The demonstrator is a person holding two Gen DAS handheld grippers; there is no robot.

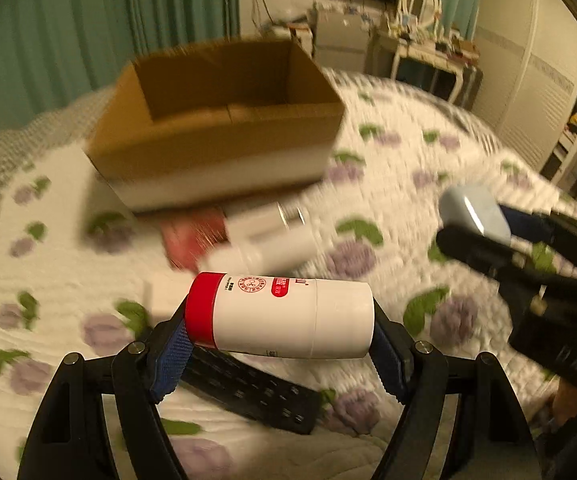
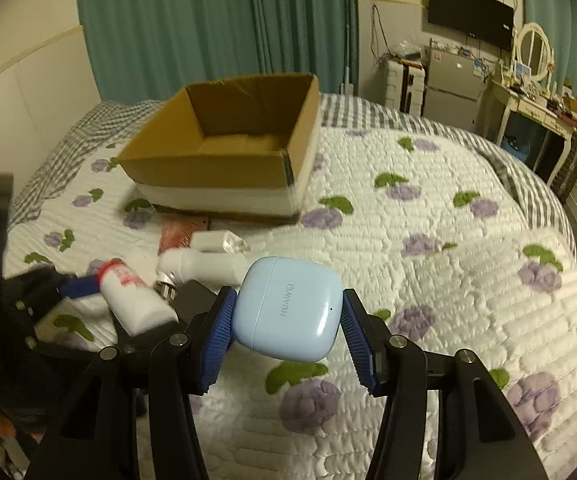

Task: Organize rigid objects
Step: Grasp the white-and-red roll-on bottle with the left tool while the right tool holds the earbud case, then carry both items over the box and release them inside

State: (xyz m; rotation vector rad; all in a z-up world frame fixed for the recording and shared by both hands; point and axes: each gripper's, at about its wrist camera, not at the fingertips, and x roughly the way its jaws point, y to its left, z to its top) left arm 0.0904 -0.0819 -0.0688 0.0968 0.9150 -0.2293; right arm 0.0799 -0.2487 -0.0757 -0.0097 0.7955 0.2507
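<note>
My left gripper (image 1: 280, 332) is shut on a white bottle with a red cap (image 1: 284, 314), held sideways above the bed. My right gripper (image 2: 288, 320) is shut on a light blue earbud case (image 2: 286, 314); the case also shows at the right of the left wrist view (image 1: 474, 210). An open, empty cardboard box (image 1: 224, 120) sits on the quilt ahead, also in the right wrist view (image 2: 228, 152). In the right wrist view the bottle (image 2: 132, 298) and left gripper show at lower left.
On the floral quilt (image 2: 428, 260) in front of the box lie a red flat item (image 1: 192, 236), a white charger and white bottle (image 1: 264, 236), and a black remote (image 1: 256, 396). A dresser, small fridge and TV stand beyond the bed.
</note>
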